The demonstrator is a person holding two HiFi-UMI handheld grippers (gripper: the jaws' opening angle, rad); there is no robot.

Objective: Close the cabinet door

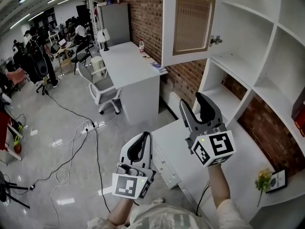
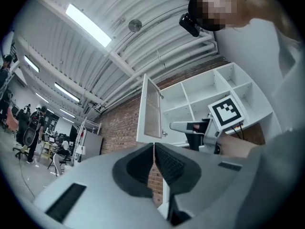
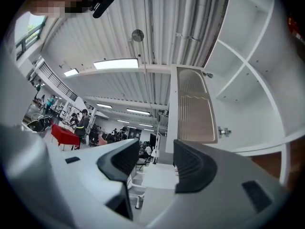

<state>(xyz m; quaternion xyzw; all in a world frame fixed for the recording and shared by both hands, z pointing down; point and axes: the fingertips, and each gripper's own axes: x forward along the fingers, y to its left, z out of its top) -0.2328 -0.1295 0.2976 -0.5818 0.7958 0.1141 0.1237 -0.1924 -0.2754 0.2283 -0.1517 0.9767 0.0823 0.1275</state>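
The white wall cabinet (image 1: 267, 56) fills the right of the head view. Its open compartments look bare as far as they show, apart from a red thing at the frame's right edge that I cannot identify. The cabinet door (image 1: 190, 20) has a ribbed glass panel and stands swung wide open at the cabinet's upper left, with a small metal knob (image 1: 215, 40) on its inner edge. So the closing is not yet done, and I judge that the whole swing is left.

Below stands the white bench (image 1: 167, 132) with drawers. The right gripper (image 1: 194, 101) is raised over it, well below the door and not touching it. Its fingers (image 3: 193, 163) stand apart with nothing between them, and the door (image 3: 193, 106) is in line beyond them. The left gripper (image 1: 144, 136) hangs lower, away from the cabinet, with its fingers (image 2: 174, 163) pressed together on nothing.

On a low shelf at the right sit a yellow flower (image 1: 263, 179) and a small framed card (image 1: 278, 179).
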